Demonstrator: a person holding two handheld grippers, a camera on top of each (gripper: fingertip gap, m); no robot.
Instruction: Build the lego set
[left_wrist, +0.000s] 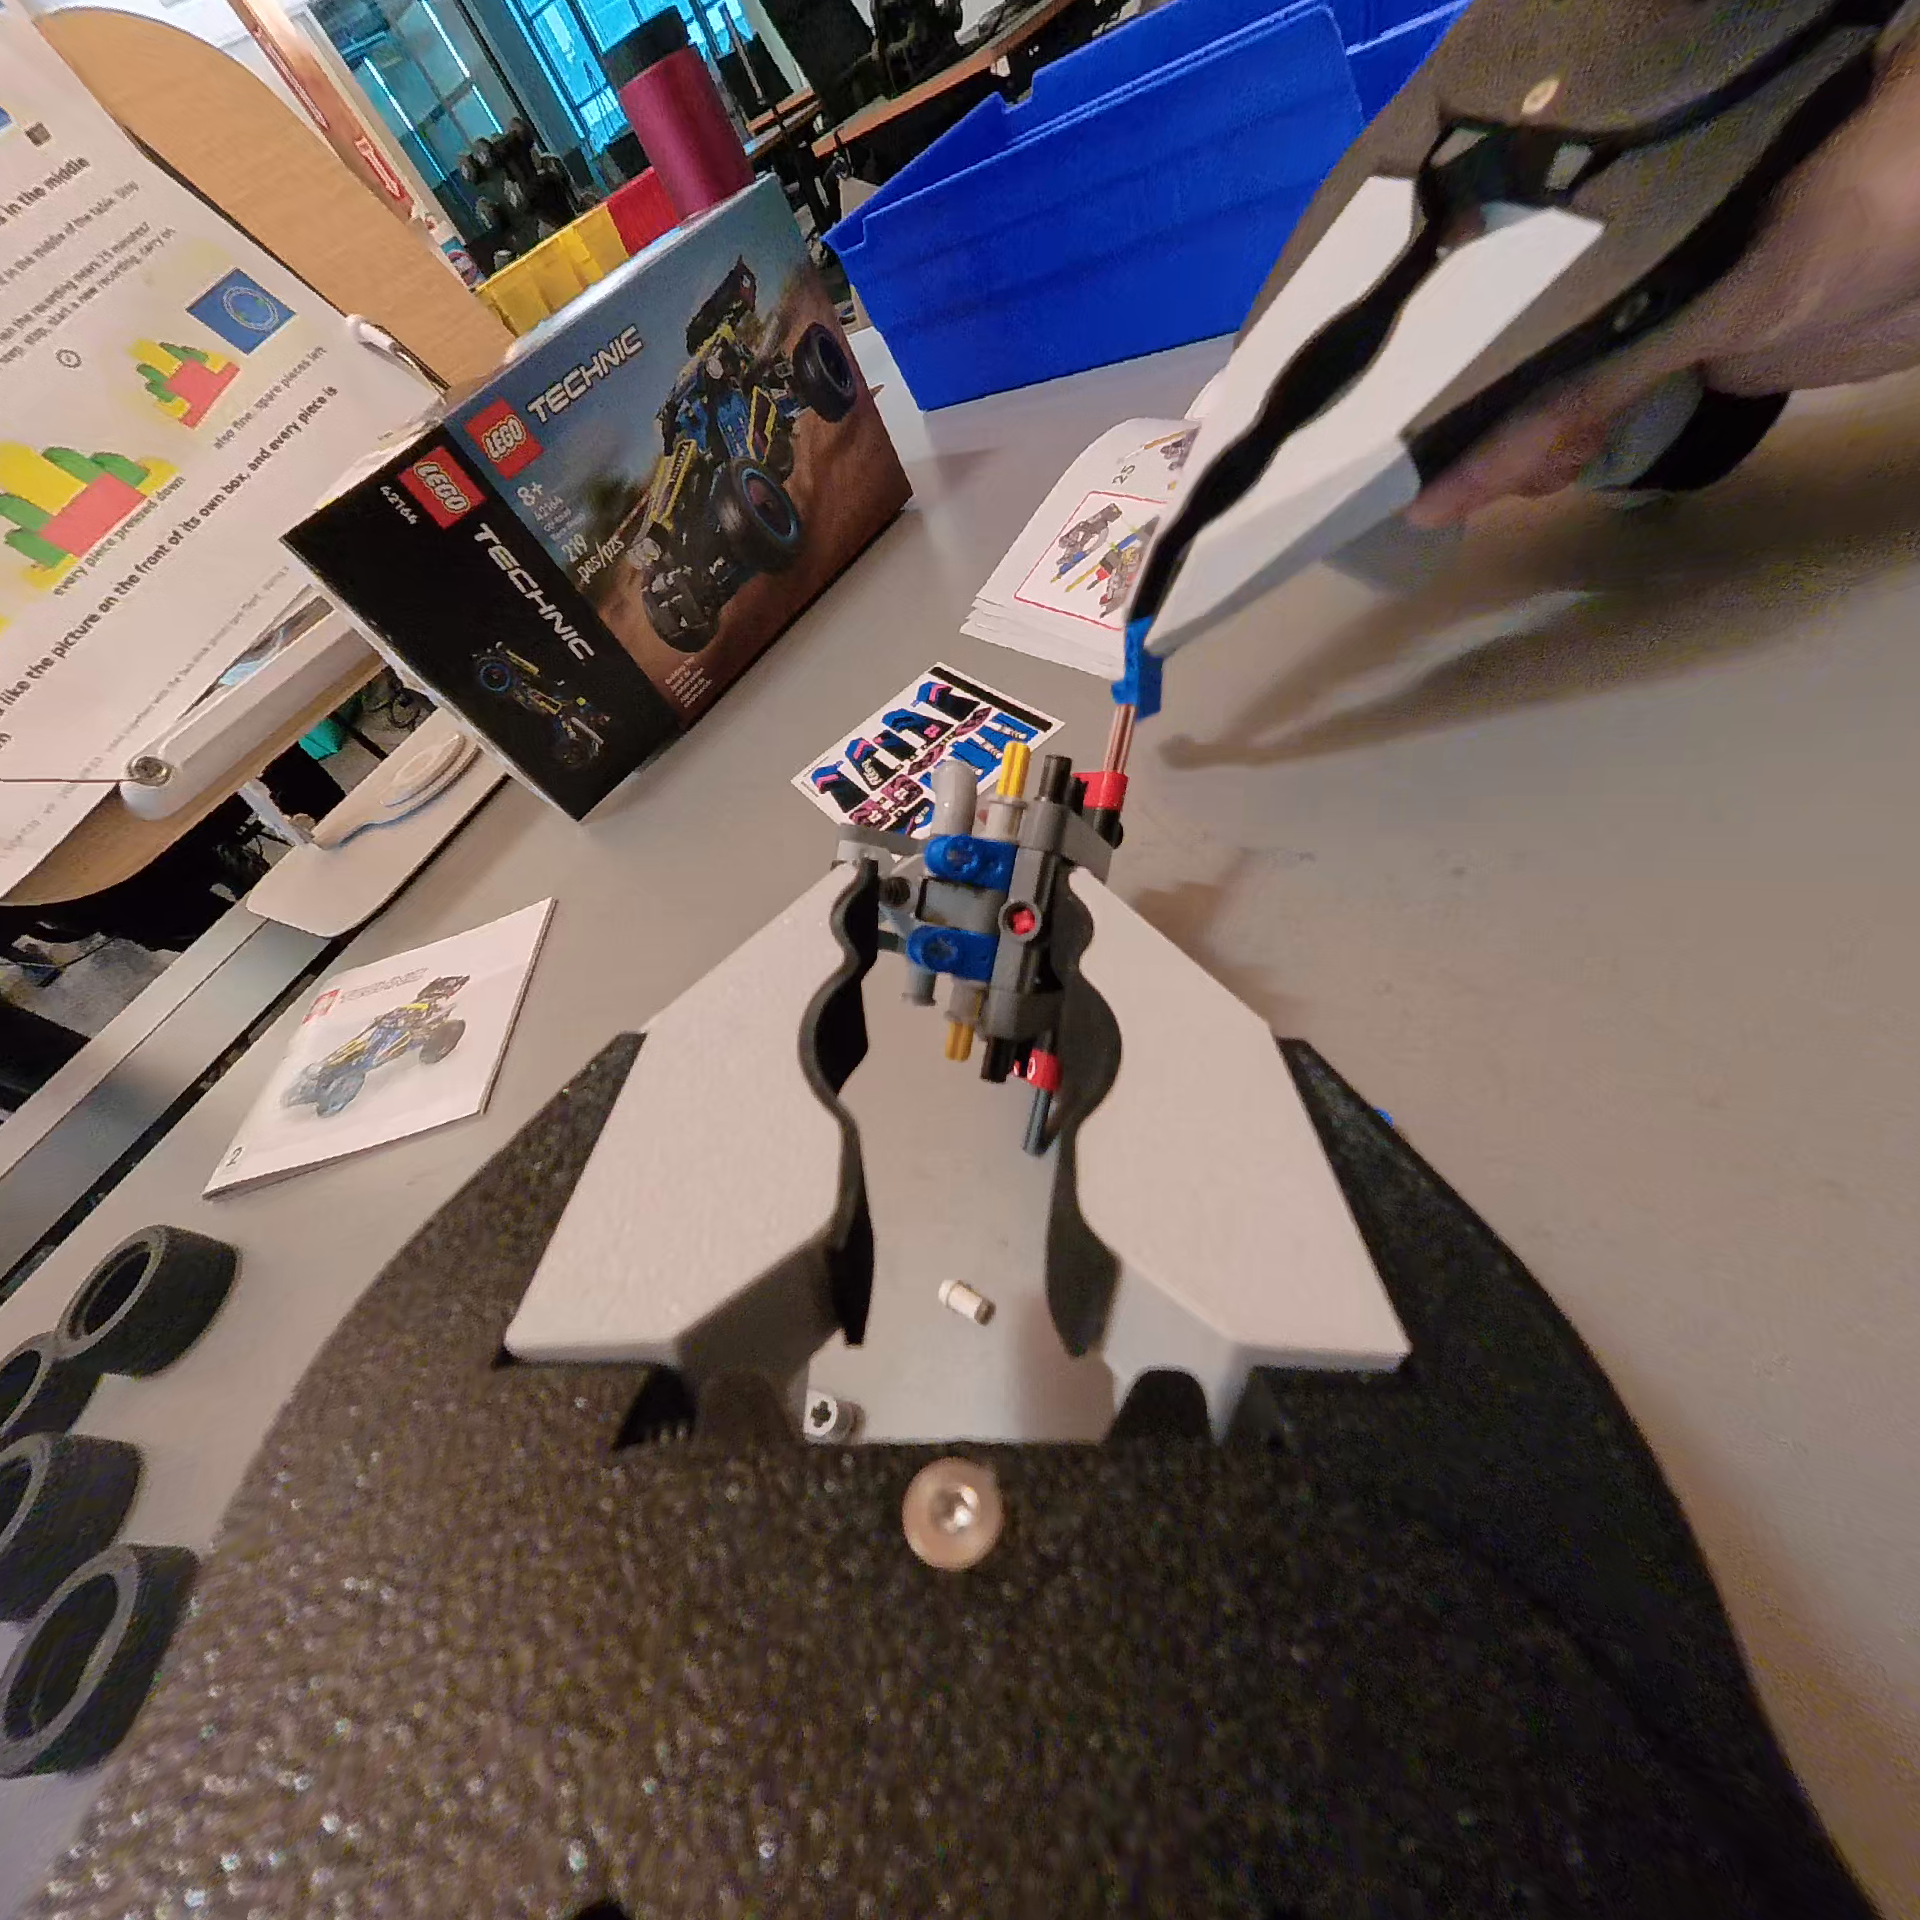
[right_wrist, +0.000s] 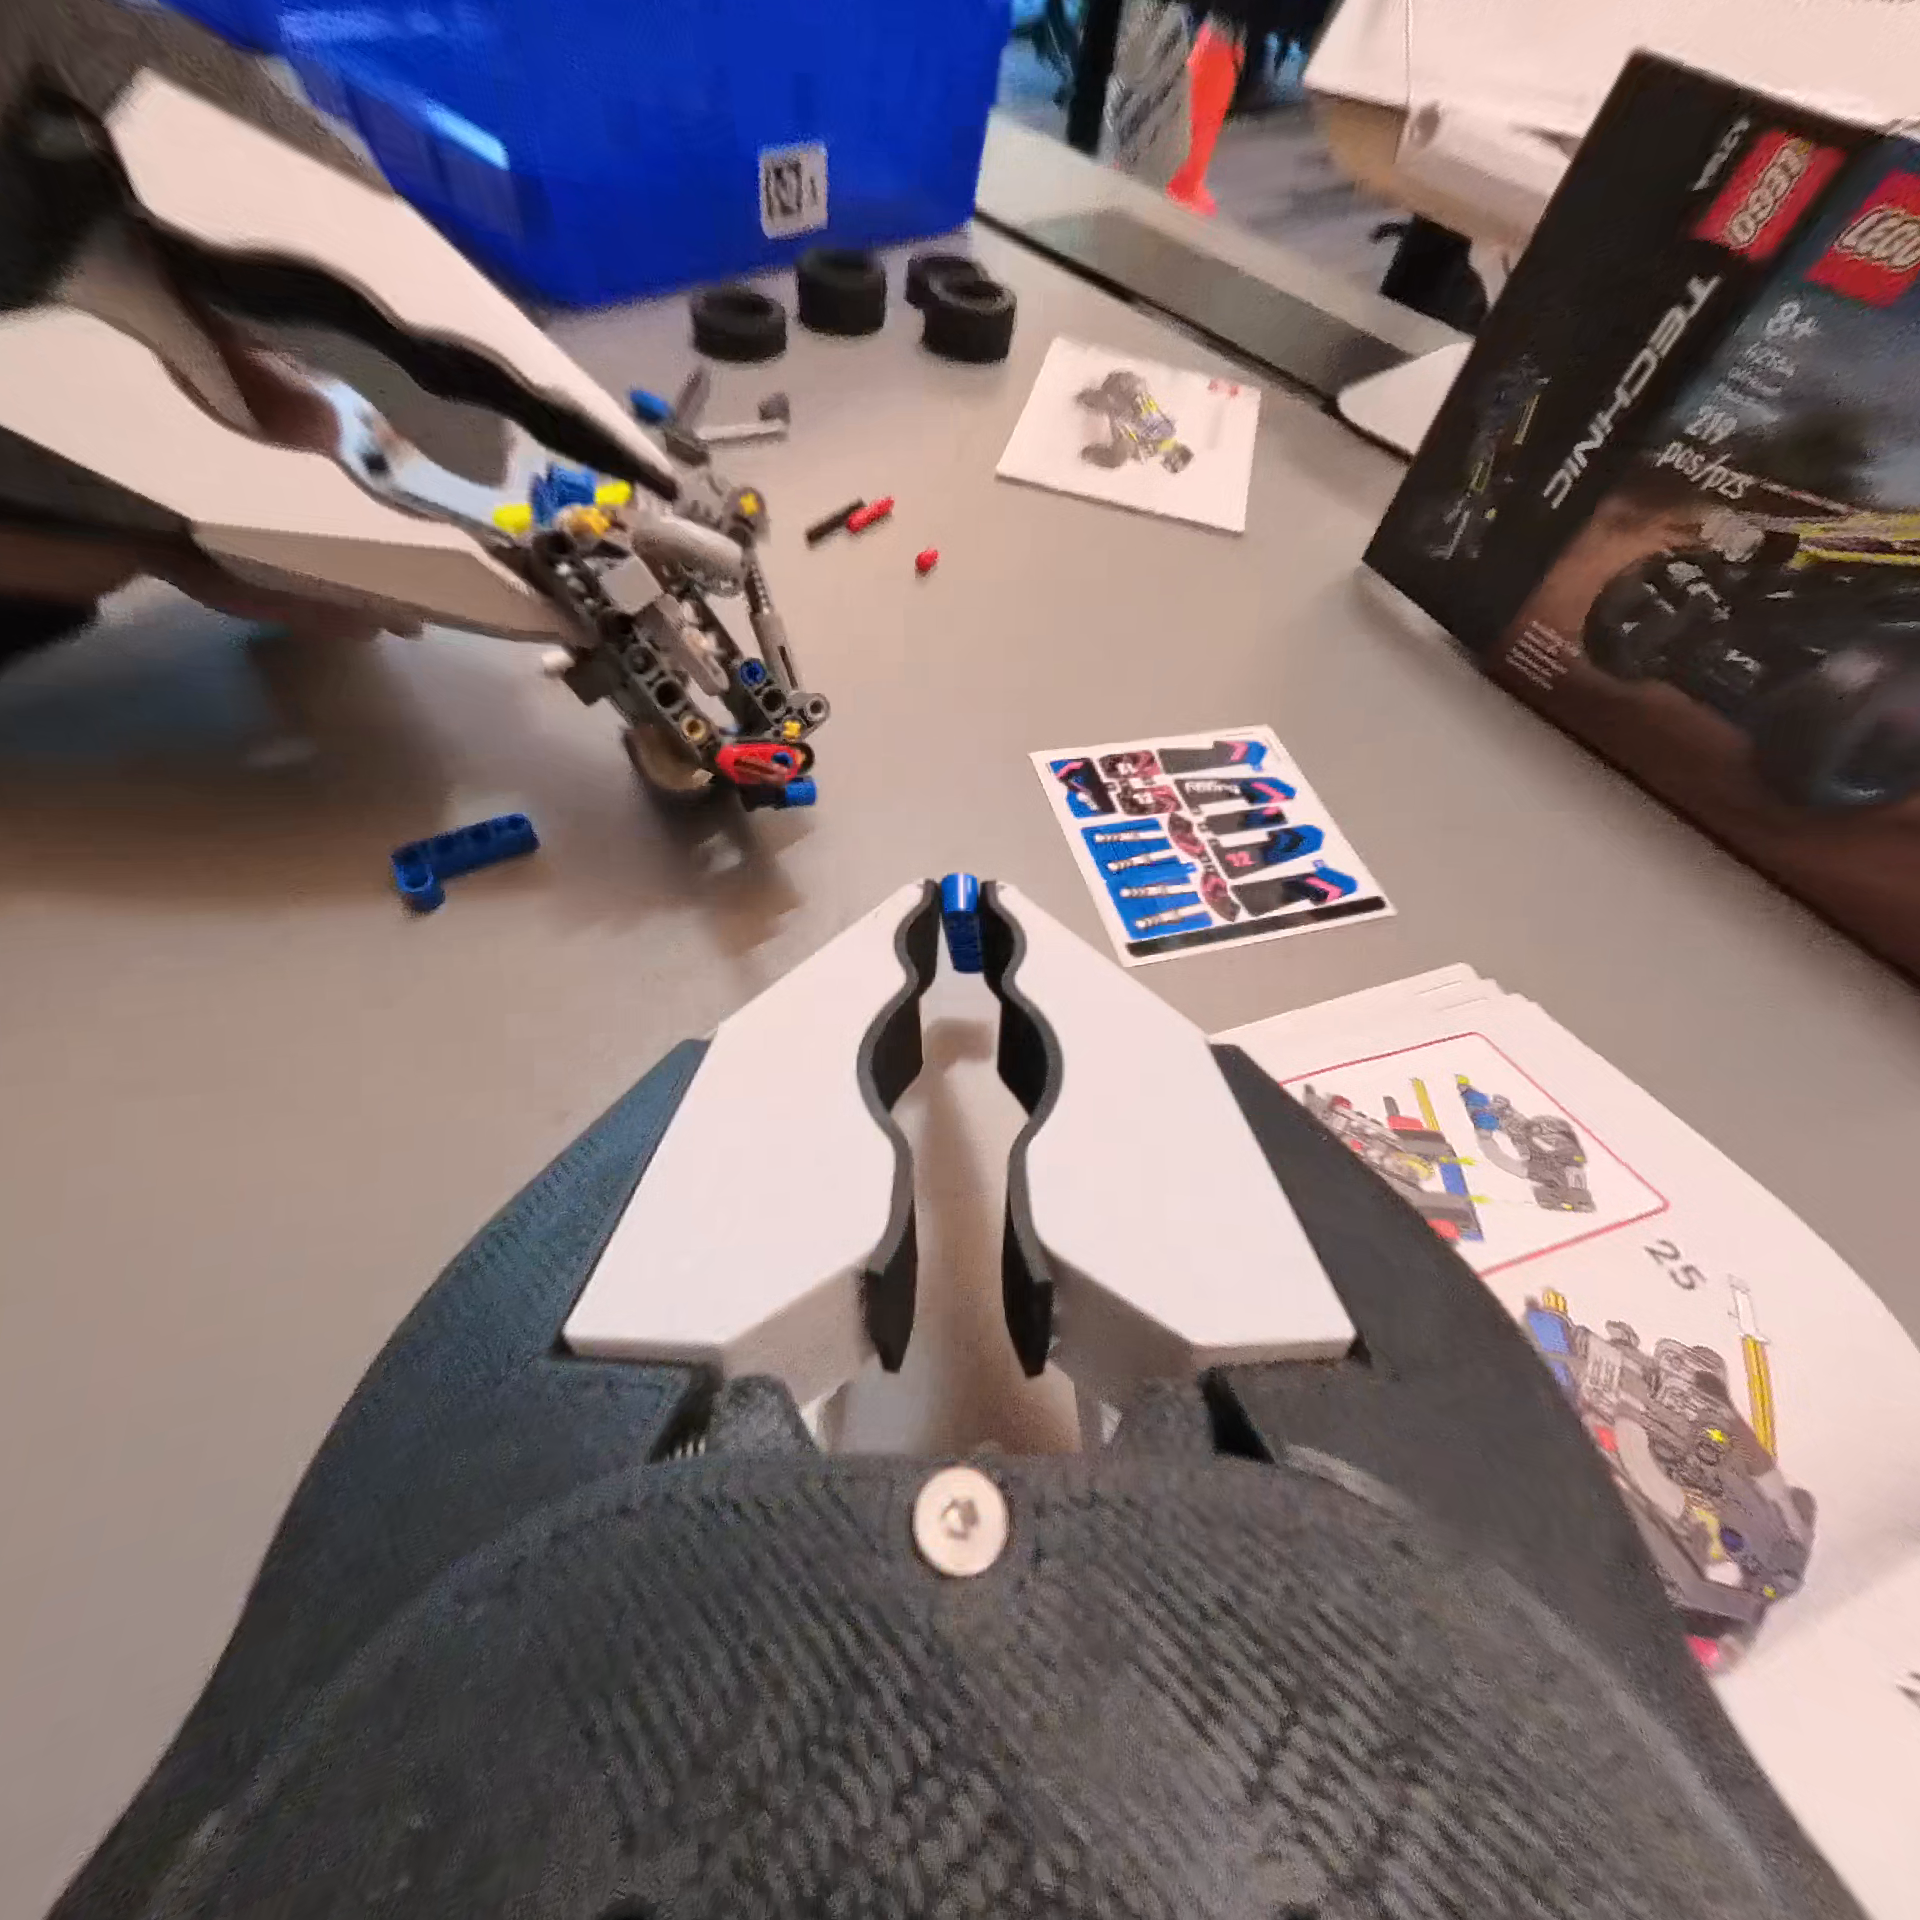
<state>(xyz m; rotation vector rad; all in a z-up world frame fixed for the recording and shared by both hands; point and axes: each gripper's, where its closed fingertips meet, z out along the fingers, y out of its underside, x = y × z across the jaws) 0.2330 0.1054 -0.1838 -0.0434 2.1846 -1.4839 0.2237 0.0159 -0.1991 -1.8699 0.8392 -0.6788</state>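
Fingers of left gripper (left_wrist: 961, 935) clenched on half-built chassis (left_wrist: 982, 925), frame centre, above counter (left_wrist: 1455, 1039). Right gripper (right_wrist: 961, 904) pinches small blue piece (right_wrist: 961, 920); chassis lies upper left of it, long axis slanting toward it.

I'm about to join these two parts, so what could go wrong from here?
1. The small blue piece sits only at the very tip of the right gripper; pushing could twist it out.
2. The partly built model is pinched at one end by the left gripper, so it may pivot under pressure.
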